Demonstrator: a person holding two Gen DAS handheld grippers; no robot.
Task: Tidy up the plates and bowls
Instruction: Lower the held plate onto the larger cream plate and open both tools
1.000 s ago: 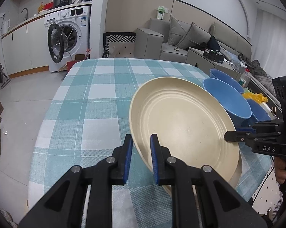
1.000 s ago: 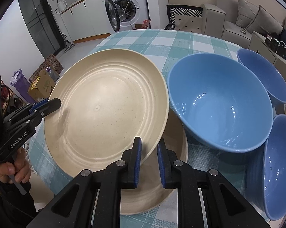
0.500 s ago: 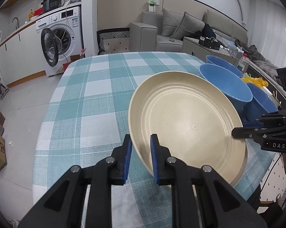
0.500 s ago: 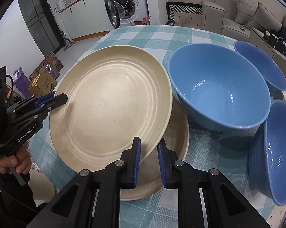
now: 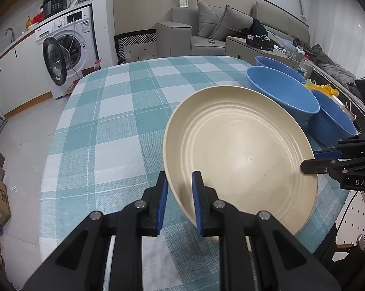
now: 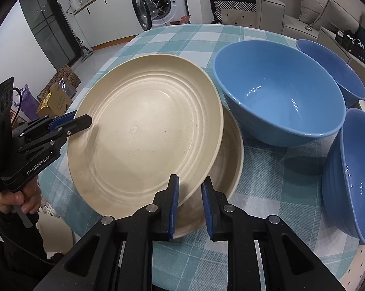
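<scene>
A cream plate [image 5: 240, 150] [image 6: 143, 131] hangs tilted over the table, held at opposite rims. My left gripper [image 5: 180, 177] [image 6: 83, 121] is shut on its near-left rim. My right gripper [image 6: 190, 179] [image 5: 308, 160] is shut on the opposite rim. Under it a second cream plate [image 6: 230, 165] lies on the checked cloth, mostly covered. To the right of the plates stand three blue bowls: a large one [image 6: 279, 92] [image 5: 279, 92], one behind it [image 6: 332, 68] [image 5: 274, 64], and a tilted one [image 6: 347, 181] [image 5: 332, 118] at the right edge.
The table [image 5: 114, 121] has a teal checked cloth, and the plates sit near its rounded front edge. A yellow bag [image 5: 322, 88] lies beyond the bowls. A washing machine [image 5: 68, 46] and a grey sofa [image 5: 206, 31] stand farther off. Cardboard boxes [image 6: 56, 97] rest on the floor.
The held plate has drifted a little away from the large blue bowl, opening a gap there, and sits lower over the second plate. The left gripper has rolled slightly. Both grips are unchanged.
</scene>
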